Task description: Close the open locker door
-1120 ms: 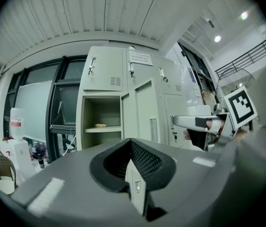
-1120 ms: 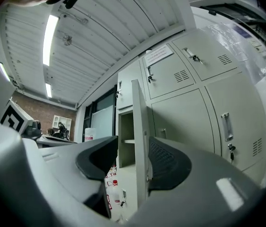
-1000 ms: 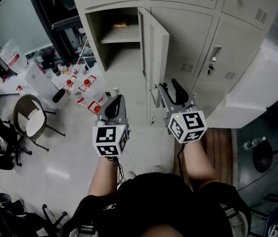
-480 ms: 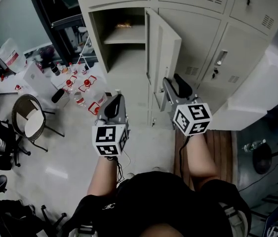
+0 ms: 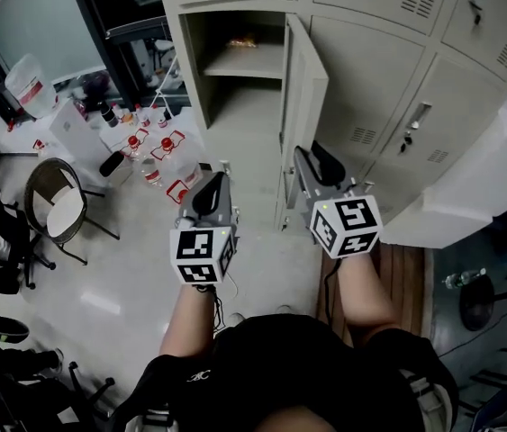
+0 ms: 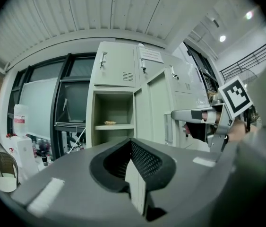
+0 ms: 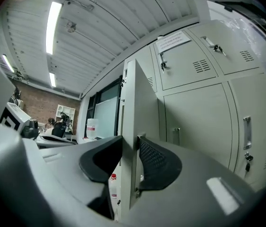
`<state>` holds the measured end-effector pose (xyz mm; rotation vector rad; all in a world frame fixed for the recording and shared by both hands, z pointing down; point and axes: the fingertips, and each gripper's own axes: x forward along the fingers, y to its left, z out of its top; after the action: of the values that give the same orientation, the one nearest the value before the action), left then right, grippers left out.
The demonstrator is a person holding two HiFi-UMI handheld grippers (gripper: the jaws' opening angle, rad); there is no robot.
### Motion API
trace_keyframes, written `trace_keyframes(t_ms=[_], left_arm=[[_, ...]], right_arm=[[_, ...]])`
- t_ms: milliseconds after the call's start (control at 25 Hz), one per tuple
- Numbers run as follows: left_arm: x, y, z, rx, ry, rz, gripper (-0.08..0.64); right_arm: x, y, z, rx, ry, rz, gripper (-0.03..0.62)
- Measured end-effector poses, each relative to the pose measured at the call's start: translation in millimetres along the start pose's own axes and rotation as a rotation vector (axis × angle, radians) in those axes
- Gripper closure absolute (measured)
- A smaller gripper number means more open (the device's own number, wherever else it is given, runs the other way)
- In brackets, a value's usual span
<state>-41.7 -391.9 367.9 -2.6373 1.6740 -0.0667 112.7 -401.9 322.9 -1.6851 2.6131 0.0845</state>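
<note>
The beige locker door (image 5: 305,88) stands open, edge-on to me, beside its open compartment (image 5: 235,70) with one shelf. My right gripper (image 5: 314,162) is at the door's lower free edge. In the right gripper view the door (image 7: 140,103) runs between the two pads, the jaws are closing on it, and both pads lie against it (image 7: 130,160). My left gripper (image 5: 210,187) hangs lower left of the door, apart from it. Its jaws (image 6: 133,169) are slightly open with nothing between them. From the left gripper view the door (image 6: 154,108) stands ahead.
Shut lockers (image 5: 388,70) fill the wall to the right of the door. A white box (image 5: 469,187) and a wooden pallet (image 5: 406,277) lie at the right. Bottles (image 5: 149,151), a white jug (image 5: 32,84) and a chair (image 5: 59,214) stand on the floor at the left.
The right gripper's jaws have narrowed onto the door's edge. The lockers have drifted right and nearer in the head view. The left gripper has barely moved.
</note>
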Motion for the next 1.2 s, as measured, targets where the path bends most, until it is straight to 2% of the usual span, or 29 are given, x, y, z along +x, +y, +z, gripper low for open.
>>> trace_keyframes(t_ms=[400, 560, 800, 1200], left_arm=[[-27, 46, -7, -0.012, 0.004, 0.045, 0.559], [-37, 67, -7, -0.011, 0.002, 0.044, 0.559], [-50, 98, -16, -0.028, 0.008, 0.042, 0.558], [-65, 138, -22, -0.022, 0.013, 0.022, 0.560]], right_arm=[[27, 44, -1, -0.021, -0.006, -0.081, 0.468], [41, 59, 0, -0.001, -0.013, -0.101, 0.469], [63, 79, -1, -0.023, -0.016, -0.173, 0.469], [104, 104, -4, -0.033, -0.005, -0.242, 0.474]])
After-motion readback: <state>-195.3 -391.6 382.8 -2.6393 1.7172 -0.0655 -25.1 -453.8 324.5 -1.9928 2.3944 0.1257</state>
